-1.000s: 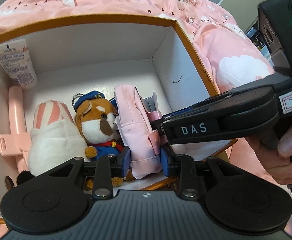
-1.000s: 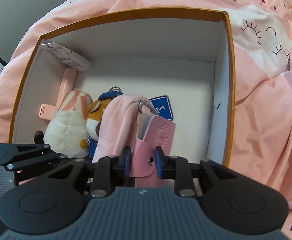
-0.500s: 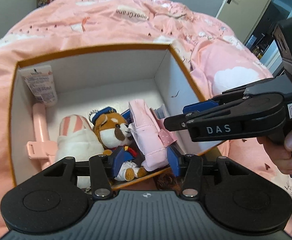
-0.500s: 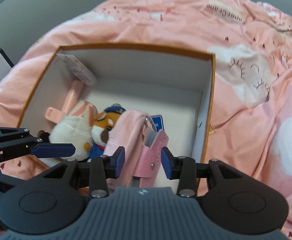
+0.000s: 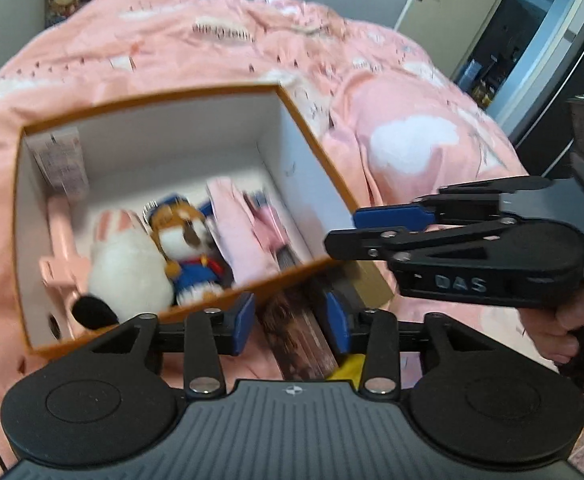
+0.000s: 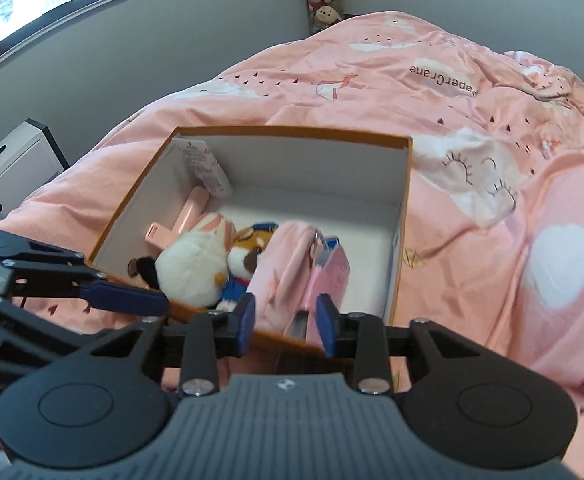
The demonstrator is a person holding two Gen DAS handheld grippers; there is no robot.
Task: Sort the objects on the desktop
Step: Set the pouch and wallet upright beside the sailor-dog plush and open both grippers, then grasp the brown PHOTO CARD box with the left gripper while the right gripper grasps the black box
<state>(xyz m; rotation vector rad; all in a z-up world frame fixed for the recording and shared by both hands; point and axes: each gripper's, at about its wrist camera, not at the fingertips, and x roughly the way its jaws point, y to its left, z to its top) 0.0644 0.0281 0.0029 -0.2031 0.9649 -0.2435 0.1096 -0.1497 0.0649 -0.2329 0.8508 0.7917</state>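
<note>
Orange-rimmed white cardboard box (image 6: 404, 200) on rumpled pink duvet (image 6: 492, 120)

Soft pink fabric pouch (image 6: 287, 264) lies near its right wall; left gripper (image 5: 292, 322) and right gripper (image 6: 285, 324), jaws just narrowing, hover half-open, empty.

box (image 6: 403, 216): cardboard, matt white inside, orange rim
bedspread (image 6: 472, 128): soft pink cloth, printed, creased
white plush toy (image 6: 193, 258): fuzzy pile
fox toy (image 5: 185, 240): short plush, blue cloth outfit
pouch (image 6: 287, 264): pink cloth, smooth, with a metal ring
tube (image 6: 207, 170): smooth plastic, slight sheen
left gripper (image 5: 292, 322): matt black plastic, ribbed grey body, shiny metal screws
fingers (image 5: 243, 320): blue pads, smooth
right gripper (image 6: 285, 324): same matt black plastic, blue pads
</note>
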